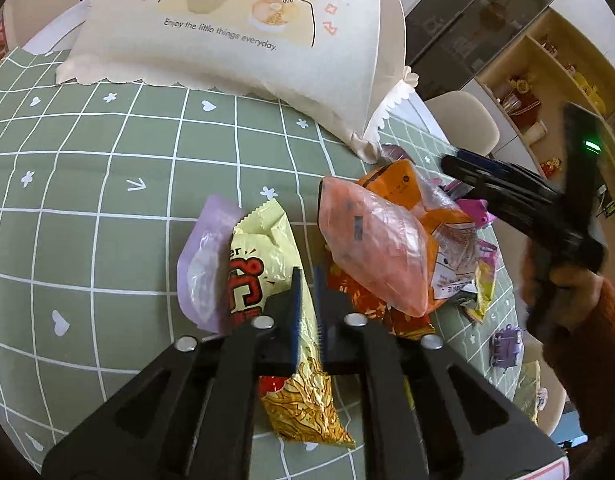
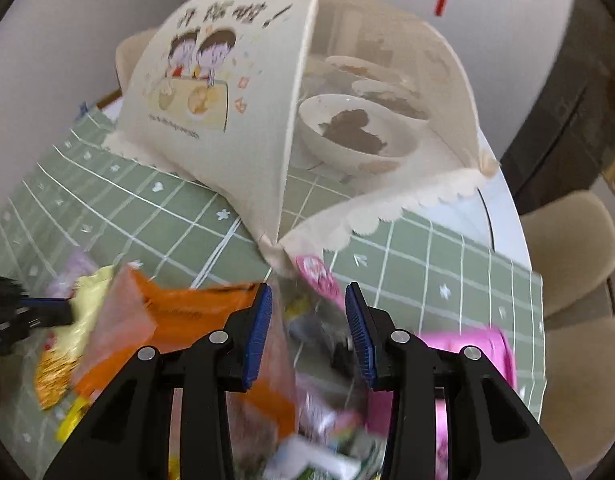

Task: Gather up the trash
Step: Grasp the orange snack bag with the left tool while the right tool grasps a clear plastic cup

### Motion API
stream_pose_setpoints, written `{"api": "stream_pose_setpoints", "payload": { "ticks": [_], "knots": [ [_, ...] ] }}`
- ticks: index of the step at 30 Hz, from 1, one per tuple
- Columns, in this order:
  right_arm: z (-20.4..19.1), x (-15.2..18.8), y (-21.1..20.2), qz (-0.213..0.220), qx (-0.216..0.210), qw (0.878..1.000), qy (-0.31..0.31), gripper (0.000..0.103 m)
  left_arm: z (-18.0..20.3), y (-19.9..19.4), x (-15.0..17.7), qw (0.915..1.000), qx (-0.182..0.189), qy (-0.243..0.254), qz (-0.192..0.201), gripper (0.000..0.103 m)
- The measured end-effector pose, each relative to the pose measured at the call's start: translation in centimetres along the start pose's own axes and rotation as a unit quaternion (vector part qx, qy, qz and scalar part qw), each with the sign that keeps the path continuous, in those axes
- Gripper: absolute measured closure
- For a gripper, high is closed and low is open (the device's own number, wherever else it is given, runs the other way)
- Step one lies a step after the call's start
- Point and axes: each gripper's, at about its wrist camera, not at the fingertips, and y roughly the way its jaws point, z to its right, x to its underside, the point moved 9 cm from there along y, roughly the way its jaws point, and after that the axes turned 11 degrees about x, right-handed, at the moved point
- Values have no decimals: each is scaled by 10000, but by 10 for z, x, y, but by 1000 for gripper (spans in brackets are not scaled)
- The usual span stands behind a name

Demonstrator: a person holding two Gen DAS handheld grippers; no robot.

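A heap of snack wrappers lies on the green checked tablecloth (image 1: 87, 200). It includes a yellow noodle wrapper (image 1: 267, 264), a purple pouch (image 1: 199, 276), a pink translucent bag (image 1: 371, 248) and an orange wrapper (image 1: 395, 180). My left gripper (image 1: 307, 276) hovers over the yellow wrapper, pads a narrow gap apart, the wrapper showing through the gap. My right gripper (image 2: 308, 288) stands open over the heap's right side, with blurred clear plastic and the orange wrapper (image 2: 187, 312) below it and a pink packet (image 2: 467, 344) on the right. In the left wrist view the right gripper (image 1: 457, 166) reaches in from the right.
A cream folding food cover (image 1: 227, 40) stands just behind the heap, with bowls (image 2: 355, 132) under its mesh side. A small purple toy (image 1: 507, 344) lies near the table's right edge. Beige chairs (image 2: 575, 248) ring the table. An orange sleeve (image 1: 587, 340) holds the right gripper.
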Motion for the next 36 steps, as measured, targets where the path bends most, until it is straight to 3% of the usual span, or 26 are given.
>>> {"api": "stream_pose_setpoints", "payload": {
  "ticks": [3, 8, 9, 10, 15, 17, 20, 25, 26, 28, 29, 30, 36],
  "knots": [
    [-11, -4, 31, -232, 82, 9994, -253, 66, 2, -7, -4, 9998, 141, -19, 104, 66],
    [-6, 0, 63, -562, 324, 9973, -353, 67, 10, -13, -18, 9984, 474, -136, 274, 50],
    [-2, -1, 61, -577, 279, 9977, -237, 80, 12, -11, -22, 9978, 556, -192, 311, 48],
    [2, -2, 58, -600, 233, 9979, -122, 86, 14, -10, -26, 9972, 620, -233, 347, 47],
    [27, -14, 7, -159, 320, 9991, 239, 88, 30, 9, -45, 9950, 716, -450, 530, 42],
    [35, -15, -16, -17, 341, 9987, 366, 88, 27, 17, -51, 9963, 383, -509, 579, 39],
    [50, -9, -48, 146, 334, 9971, 670, 88, 19, 33, -53, 9980, -191, -384, 457, 39],
    [72, 14, -80, 176, 242, 9909, 1312, 88, 15, 62, -42, 9985, -323, -434, 71, 40],
    [76, 20, -86, 181, 248, 9897, 1398, 88, 16, 65, -40, 9985, -314, -456, 22, 52],
    [84, 31, -103, 228, 370, 9881, 1478, 88, 21, 65, -38, 9987, -257, -446, -5, 63],
    [86, 36, -111, 253, 408, 9874, 1507, 88, 27, 60, -38, 9990, -259, -369, 40, 72],
    [90, 40, -119, 284, 429, 9866, 1547, 88, 32, 54, -38, 9992, -283, -271, 92, 74],
    [105, 65, -186, 627, 552, 9820, 1692, 88, 88, -8, -38, 9956, -418, 547, 636, 78]
  ]
}}
